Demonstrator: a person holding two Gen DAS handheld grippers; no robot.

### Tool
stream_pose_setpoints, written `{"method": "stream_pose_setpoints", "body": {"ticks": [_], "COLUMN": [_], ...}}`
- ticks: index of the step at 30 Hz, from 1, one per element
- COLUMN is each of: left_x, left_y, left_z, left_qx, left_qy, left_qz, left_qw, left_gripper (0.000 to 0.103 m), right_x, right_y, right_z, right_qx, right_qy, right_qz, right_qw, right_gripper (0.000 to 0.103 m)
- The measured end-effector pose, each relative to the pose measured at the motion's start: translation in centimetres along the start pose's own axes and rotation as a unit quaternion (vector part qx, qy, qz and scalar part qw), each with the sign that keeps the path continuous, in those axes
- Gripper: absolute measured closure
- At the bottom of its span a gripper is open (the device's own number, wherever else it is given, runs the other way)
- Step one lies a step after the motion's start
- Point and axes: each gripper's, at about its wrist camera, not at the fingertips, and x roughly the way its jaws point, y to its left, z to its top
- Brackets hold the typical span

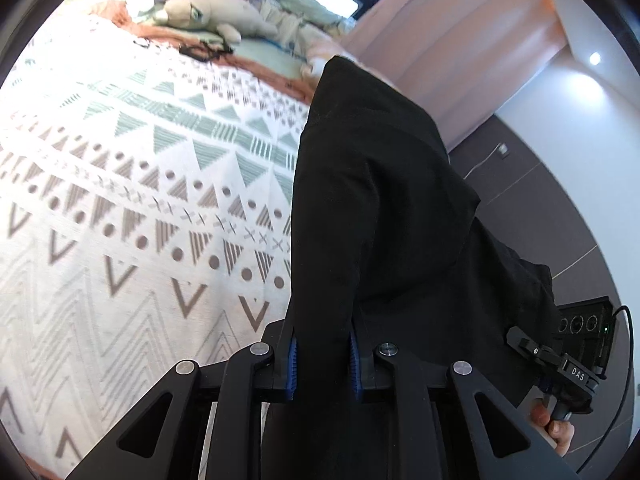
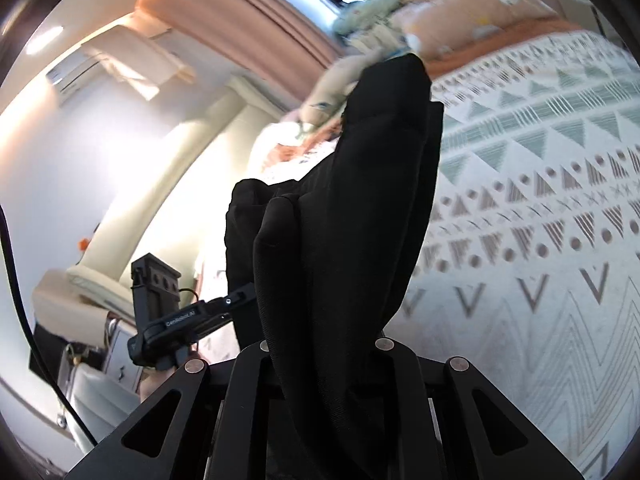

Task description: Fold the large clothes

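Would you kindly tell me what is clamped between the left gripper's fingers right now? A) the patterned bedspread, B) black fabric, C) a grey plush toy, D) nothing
B: the left gripper has its blue-padded fingers pressed on the black garment, above the patterned bedspread.

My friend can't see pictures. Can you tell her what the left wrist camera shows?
The left tool pinches a black garment that hangs above a bed with a patterned cover. A plush toy lies near the curtains, and the right tool is at the right edge.

Black garment; white bedspread with green and brown geometric patterning.
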Motion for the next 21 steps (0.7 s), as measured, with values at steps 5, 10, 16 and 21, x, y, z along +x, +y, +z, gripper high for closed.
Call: {"method": "stream_pose_setpoints", "body": {"ticks": [5,10,16,21], "left_x": [-5.6,-10.4,-15.8,-19.8], "left_y": [0.2,1.5,4.5,7.6], "left_z": [0.5,1.4,2.4,3.4], "left_qx": [0.005,0.0,-0.014,-0.022], "left_qy": [-0.047,-0.08,-0.114,-0.136], "left_qz": [-0.006,-0.003,0.008,0.026], "left_qw": [0.9989,0.9968,0.9934,0.9901], "left_gripper": [0.083,0.084,0.084,0.084], "right_x": [-0.4,0.7,3.5,7.0], "right_y": [4.8,9.2,14.5,18.3], "right_z": [-0.7,-1.1,-1.6,-2.2], "right_qx": [-0.034,-0.061,-0.086,-0.097], "right_qy": [-0.014,-0.019,-0.008,0.008], "right_qz": [0.021,0.04,0.063,0.08], "right_qw": [0.999,0.997,0.994,0.992], "right_gripper": [0.087,0.087,0.087,0.087]}}
